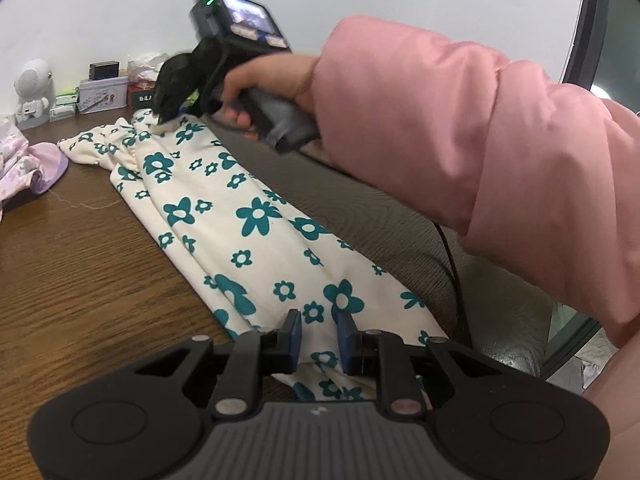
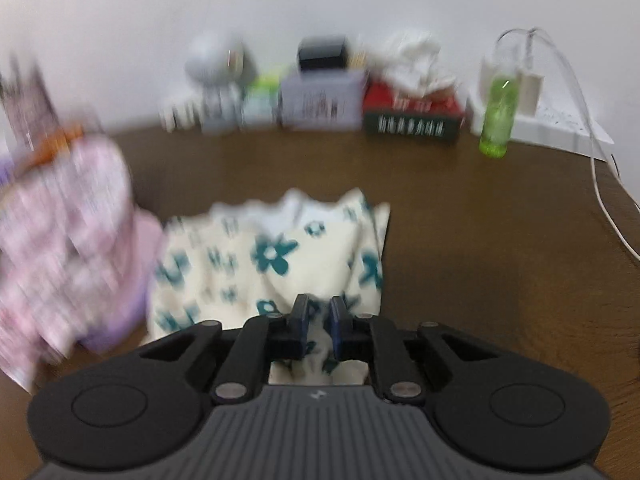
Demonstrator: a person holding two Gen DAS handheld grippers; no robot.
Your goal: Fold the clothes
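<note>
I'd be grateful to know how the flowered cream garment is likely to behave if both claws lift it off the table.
The flowered garment will probably sag between the left claw and right claw, since it already lies in soft folds. It looks thin, so likely light. Its bunched far end may trail on the table.

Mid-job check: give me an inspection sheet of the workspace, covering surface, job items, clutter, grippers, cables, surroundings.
Surface: brown wooden table.
Job's things: cream floral garment lying as a long strip; pink-purple garment bunched beside it.
Clutter: white figurine, tin box, red tissue box, green bottle along the wall.
Grippers: left gripper shut on the near end of the floral garment; right gripper shut on its far end.
Cables: black cable under the pink sleeve; white cable by the bottle.
Surroundings: white wall.
</note>
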